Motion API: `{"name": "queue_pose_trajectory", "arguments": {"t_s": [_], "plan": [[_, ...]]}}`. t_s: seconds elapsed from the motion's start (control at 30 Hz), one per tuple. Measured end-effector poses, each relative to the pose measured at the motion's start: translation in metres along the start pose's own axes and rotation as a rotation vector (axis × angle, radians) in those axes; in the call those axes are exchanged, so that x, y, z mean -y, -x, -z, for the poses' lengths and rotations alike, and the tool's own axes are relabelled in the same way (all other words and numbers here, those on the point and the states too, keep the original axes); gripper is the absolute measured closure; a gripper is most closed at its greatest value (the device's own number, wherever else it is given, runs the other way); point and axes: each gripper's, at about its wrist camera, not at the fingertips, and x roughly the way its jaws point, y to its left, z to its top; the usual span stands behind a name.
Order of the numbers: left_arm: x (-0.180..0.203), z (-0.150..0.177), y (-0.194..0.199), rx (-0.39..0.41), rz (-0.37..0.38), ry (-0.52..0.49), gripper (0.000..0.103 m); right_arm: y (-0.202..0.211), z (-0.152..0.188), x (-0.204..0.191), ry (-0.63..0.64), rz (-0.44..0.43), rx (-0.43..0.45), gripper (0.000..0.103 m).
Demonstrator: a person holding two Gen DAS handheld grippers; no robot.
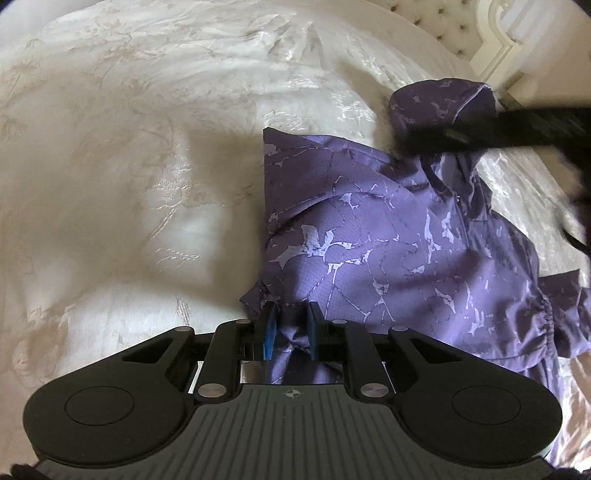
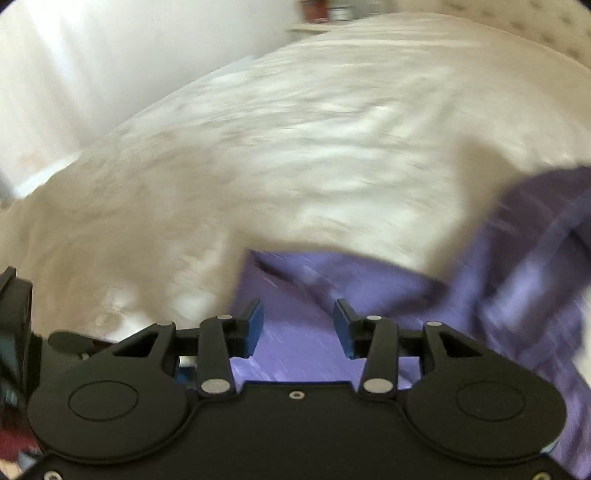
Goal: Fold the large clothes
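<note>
A purple garment (image 1: 388,236) with a pale marbled print lies crumpled on the white bedspread (image 1: 129,166). My left gripper (image 1: 291,326) is shut on a bunched edge of it, the cloth pinched between the blue pads (image 1: 269,332). In the same view a blurred black shape, my right gripper (image 1: 491,133), crosses the far sleeve at the upper right. The right wrist view is smeared by motion: my right gripper (image 2: 299,328) stands open above the purple garment (image 2: 303,354), with nothing pinched between its fingers (image 2: 253,326).
A patterned white bedspread (image 2: 295,147) covers the bed all around the garment. A tufted headboard (image 1: 447,26) and a white carved frame (image 1: 498,40) stand at the far right. A white wall or curtain (image 2: 92,55) lies beyond the bed's left side.
</note>
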Motion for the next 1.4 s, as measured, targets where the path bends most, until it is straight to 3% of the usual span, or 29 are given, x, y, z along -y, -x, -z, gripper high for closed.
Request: {"name": "queue_pose_trajectory", "arguments": {"t_s": [0.23, 0.3, 0.4, 0.5, 0.63, 0.73, 0.87, 0.9, 0.93, 1.07, 1.13, 1.17, 1.2, 1.23, 1.33, 1.4], "plan": [[-0.005, -0.001, 0.005, 0.01, 0.002, 0.049, 0.086, -0.065, -0.024, -0.023, 0.148, -0.07, -0.107, 0.055], [-0.007, 0.0, 0.006, 0.013, 0.003, 0.066, 0.086, -0.077, -0.028, -0.022, 0.159, -0.118, -0.151, 0.095], [-0.011, 0.003, 0.005, 0.01, 0.003, 0.088, 0.084, -0.088, -0.037, -0.018, 0.161, -0.094, -0.134, 0.098], [-0.014, 0.007, 0.004, -0.002, 0.002, 0.11, 0.084, -0.108, -0.043, -0.001, 0.058, -0.059, -0.153, 0.098], [-0.011, 0.017, 0.004, -0.061, -0.007, 0.088, 0.085, -0.12, -0.04, -0.001, 0.063, -0.024, -0.162, 0.098], [-0.01, 0.02, 0.011, -0.045, -0.035, 0.045, 0.085, -0.118, -0.045, 0.011, -0.007, -0.029, -0.133, 0.099], [-0.009, 0.006, 0.017, 0.025, -0.084, -0.022, 0.073, -0.098, -0.059, 0.039, -0.182, -0.119, -0.063, 0.099], [-0.01, 0.0, 0.016, 0.037, -0.091, -0.042, 0.069, -0.095, -0.062, 0.043, -0.195, -0.135, -0.061, 0.091], [-0.011, -0.006, 0.012, 0.04, -0.099, -0.065, 0.065, -0.092, -0.064, 0.045, -0.186, -0.139, -0.066, 0.086], [-0.006, -0.015, -0.005, 0.052, -0.079, -0.197, 0.064, -0.089, -0.07, 0.036, -0.084, -0.133, -0.107, 0.086], [0.002, -0.014, -0.013, 0.058, -0.058, -0.291, 0.066, -0.089, -0.069, 0.034, -0.077, -0.132, -0.112, 0.082], [0.005, -0.014, -0.012, 0.058, -0.035, -0.314, 0.071, -0.09, -0.069, 0.034, -0.083, -0.138, -0.115, 0.071], [0.006, -0.012, -0.011, 0.062, 0.009, -0.315, 0.088, -0.09, -0.068, 0.035, -0.087, -0.141, -0.122, 0.063], [0.006, -0.008, -0.006, 0.072, 0.047, -0.299, 0.088, -0.09, -0.067, 0.036, -0.085, -0.147, -0.131, 0.062], [0.012, 0.009, 0.004, 0.091, 0.062, -0.298, 0.09, -0.096, -0.064, 0.032, -0.061, -0.177, -0.18, 0.061], [0.014, 0.02, 0.004, 0.07, 0.053, -0.308, 0.09, -0.102, -0.062, 0.026, -0.027, -0.188, -0.214, 0.05]]}}
